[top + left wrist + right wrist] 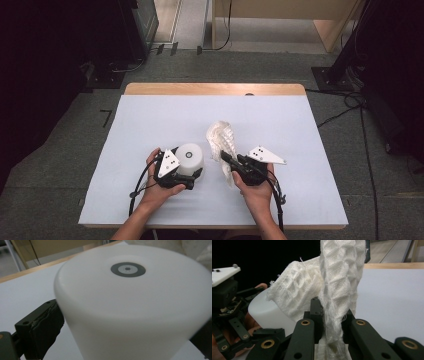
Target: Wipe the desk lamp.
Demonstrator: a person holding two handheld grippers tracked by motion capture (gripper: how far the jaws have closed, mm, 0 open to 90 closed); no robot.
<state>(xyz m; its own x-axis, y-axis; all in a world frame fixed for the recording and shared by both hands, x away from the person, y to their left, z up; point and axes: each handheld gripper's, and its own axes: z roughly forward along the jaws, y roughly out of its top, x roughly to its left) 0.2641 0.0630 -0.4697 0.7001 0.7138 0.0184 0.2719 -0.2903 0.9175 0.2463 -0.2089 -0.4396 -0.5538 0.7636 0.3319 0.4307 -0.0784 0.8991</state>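
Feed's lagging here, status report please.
Left tongs clamp white cup, upside down. Right tongs shut on white waffle cloth. Nothing between them.

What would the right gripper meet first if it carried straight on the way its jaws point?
Probably the white cylinder held by the left gripper; the right gripper, shut on the white cloth, points roughly toward it.

High view overhead facing forward, both gripper views close, sharing white cup [130,305].

Smooth matt plastic cup [190,159]; rough waffle-weave cloth [221,140].
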